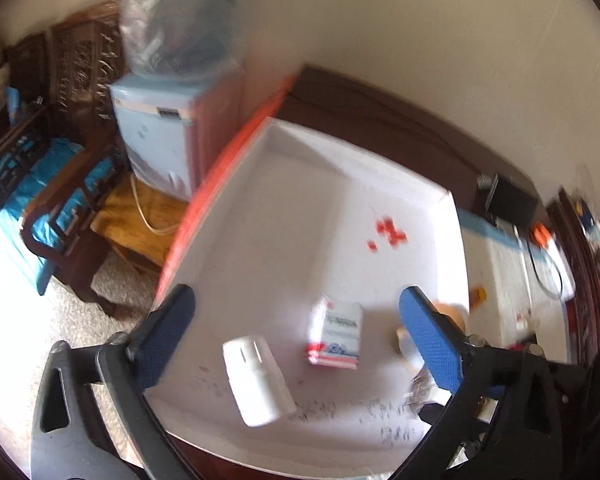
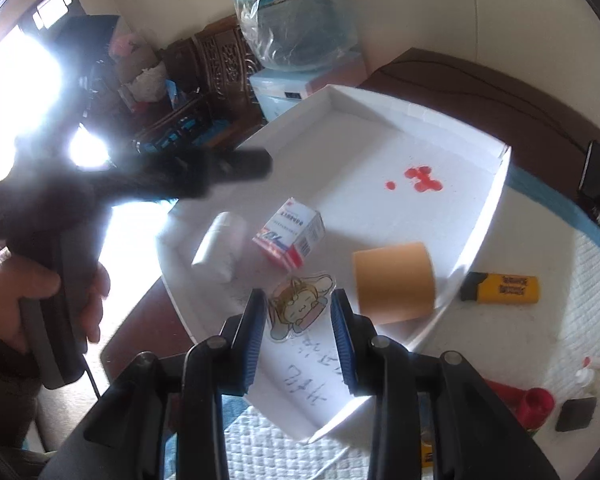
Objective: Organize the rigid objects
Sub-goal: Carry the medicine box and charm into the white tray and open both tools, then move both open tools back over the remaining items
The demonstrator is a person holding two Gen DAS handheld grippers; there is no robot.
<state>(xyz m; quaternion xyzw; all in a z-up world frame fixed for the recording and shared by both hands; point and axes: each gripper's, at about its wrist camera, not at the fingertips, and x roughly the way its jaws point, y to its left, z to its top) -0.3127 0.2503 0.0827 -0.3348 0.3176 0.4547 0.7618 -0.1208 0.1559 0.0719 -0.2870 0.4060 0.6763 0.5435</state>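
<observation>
A shallow white box tray (image 1: pixel 340 168) (image 2: pixel 496 196) holds a white cylinder bottle (image 1: pixel 256 380) (image 2: pixel 220 248), a small red-white-blue medicine box (image 1: pixel 336 332) (image 2: pixel 290 236) and an orange roll (image 2: pixel 394 282). My left gripper (image 1: pixel 296 336) is open and empty above the tray, with the bottle and medicine box between its fingers. It appears blurred at the left of the right wrist view (image 2: pixel 204 172). My right gripper (image 2: pixel 300 312) is shut on a flat cartoon character charm (image 2: pixel 298 306), held over the tray's near end.
A yellow-black utility knife (image 2: pixel 500 288) lies on the white cloth right of the tray. A red object (image 2: pixel 532 402), a black square (image 2: pixel 576 414) and a small white-pink bottle (image 2: pixel 592 372) lie at lower right. A water dispenser (image 1: pixel 168 136) and wooden chairs (image 1: pixel 60 200) stand beyond.
</observation>
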